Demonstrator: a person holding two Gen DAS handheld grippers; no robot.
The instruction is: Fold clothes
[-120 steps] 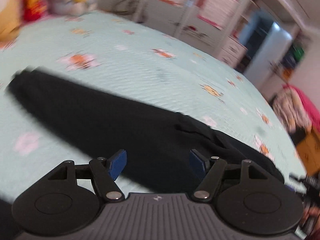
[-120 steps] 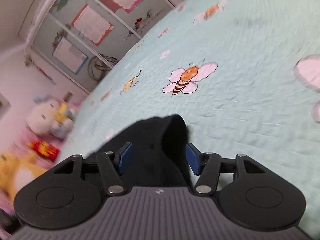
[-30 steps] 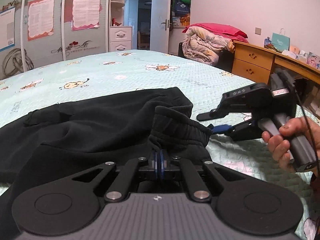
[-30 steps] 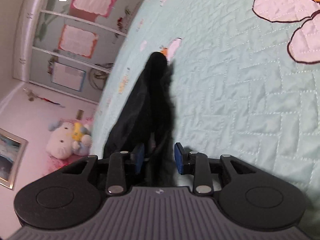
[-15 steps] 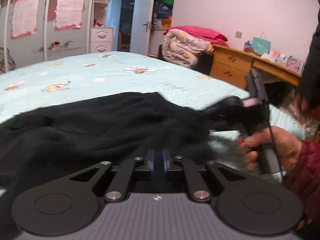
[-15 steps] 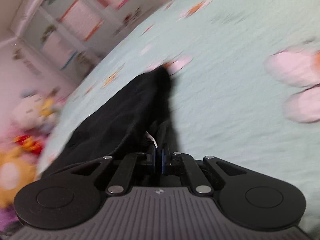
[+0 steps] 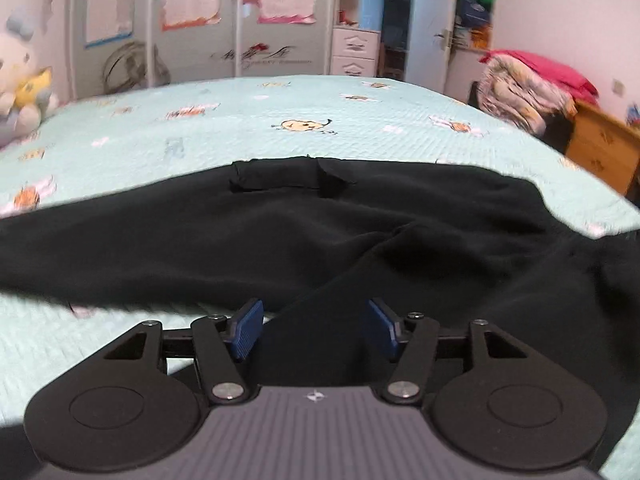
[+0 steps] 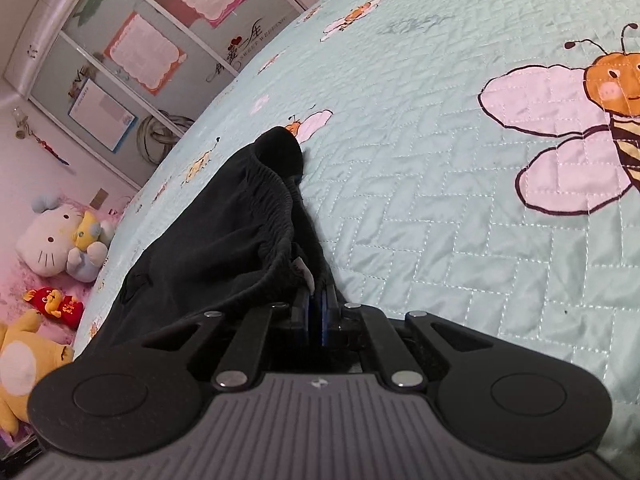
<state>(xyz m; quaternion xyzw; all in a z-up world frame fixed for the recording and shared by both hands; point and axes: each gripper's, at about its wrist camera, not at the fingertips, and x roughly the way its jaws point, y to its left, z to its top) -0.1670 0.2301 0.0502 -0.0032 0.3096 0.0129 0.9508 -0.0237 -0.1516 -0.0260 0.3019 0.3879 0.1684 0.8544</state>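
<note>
Black trousers lie spread across the mint quilted bedspread, one leg stretching left and a fold of cloth running toward the camera. My left gripper is open, its blue pads on either side of that fold without pinching it. In the right wrist view the elastic waistband of the trousers bunches up in front of my right gripper, which is shut on the waistband edge near a small white label.
Plush toys sit at the bed's far left edge. Beyond the bed are wardrobe doors with posters and an open doorway. A heap of bedding and a wooden dresser stand right.
My left gripper has let go of the trousers and opened, and it has turned left. My right gripper, shut half a second ago, still holds the waistband low over the bedspread.
</note>
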